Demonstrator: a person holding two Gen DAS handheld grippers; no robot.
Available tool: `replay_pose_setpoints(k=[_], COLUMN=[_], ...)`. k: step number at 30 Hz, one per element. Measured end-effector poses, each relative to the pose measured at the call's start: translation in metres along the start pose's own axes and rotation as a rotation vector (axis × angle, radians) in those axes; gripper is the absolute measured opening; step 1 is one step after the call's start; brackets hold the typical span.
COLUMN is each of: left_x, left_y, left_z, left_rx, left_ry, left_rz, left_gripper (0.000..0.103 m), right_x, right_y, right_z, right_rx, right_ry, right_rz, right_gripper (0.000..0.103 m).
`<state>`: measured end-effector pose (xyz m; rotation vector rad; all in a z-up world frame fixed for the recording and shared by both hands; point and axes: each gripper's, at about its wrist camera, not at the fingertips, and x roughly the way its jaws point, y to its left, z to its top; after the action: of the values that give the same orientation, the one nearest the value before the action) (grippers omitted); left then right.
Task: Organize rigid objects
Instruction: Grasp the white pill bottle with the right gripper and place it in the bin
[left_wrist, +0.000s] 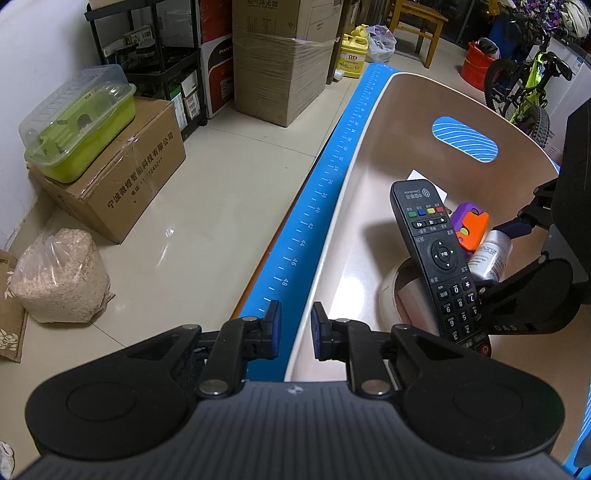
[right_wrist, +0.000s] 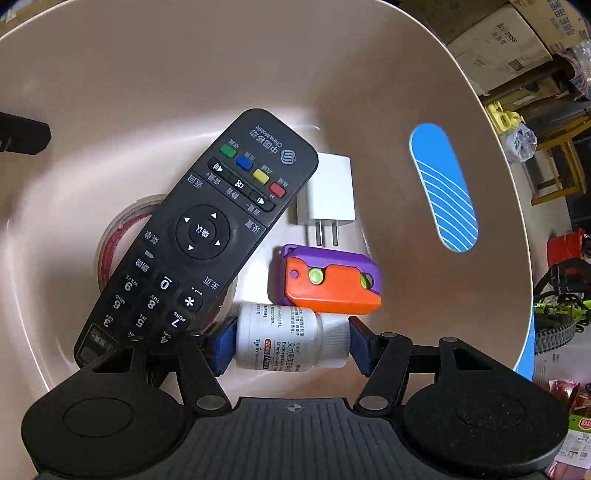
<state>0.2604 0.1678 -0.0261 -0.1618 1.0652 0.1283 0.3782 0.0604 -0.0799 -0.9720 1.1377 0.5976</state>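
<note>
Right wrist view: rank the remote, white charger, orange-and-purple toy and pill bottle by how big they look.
1. Remote, clearly largest.
2. Pill bottle and orange-and-purple toy, about alike. The bottle sits nearest the camera between the right gripper's pads, so I won't rank them.
3. White charger, smallest, though farthest away.

Left gripper (left_wrist: 295, 334) points steeply down, pads pinched close over the bin's rim. Right gripper (right_wrist: 291, 341) at its 3 o'clock, jaws spread around a bottle.
</note>
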Motion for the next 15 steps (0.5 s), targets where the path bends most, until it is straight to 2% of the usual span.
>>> replay_pose_setpoints(k=[9, 15], left_x=[0.000, 0.000], left_y=[-0.001, -0.001], left_z=[0.000, 0.000], left_rx=[0.002, 0.002], left_ry=[0.000, 0.000], left_rz=[0.002, 0.003], left_gripper=[0.020, 0.020], right_x=[-0.003, -0.030], right_y=[-0.003, -0.007], right_z=[0.000, -0.013], right_rx=[0.007, 0.031], right_ry=[-0.017, -0.103], right_rz=[-0.012, -0.042], right_gripper=[0.073, 0.076])
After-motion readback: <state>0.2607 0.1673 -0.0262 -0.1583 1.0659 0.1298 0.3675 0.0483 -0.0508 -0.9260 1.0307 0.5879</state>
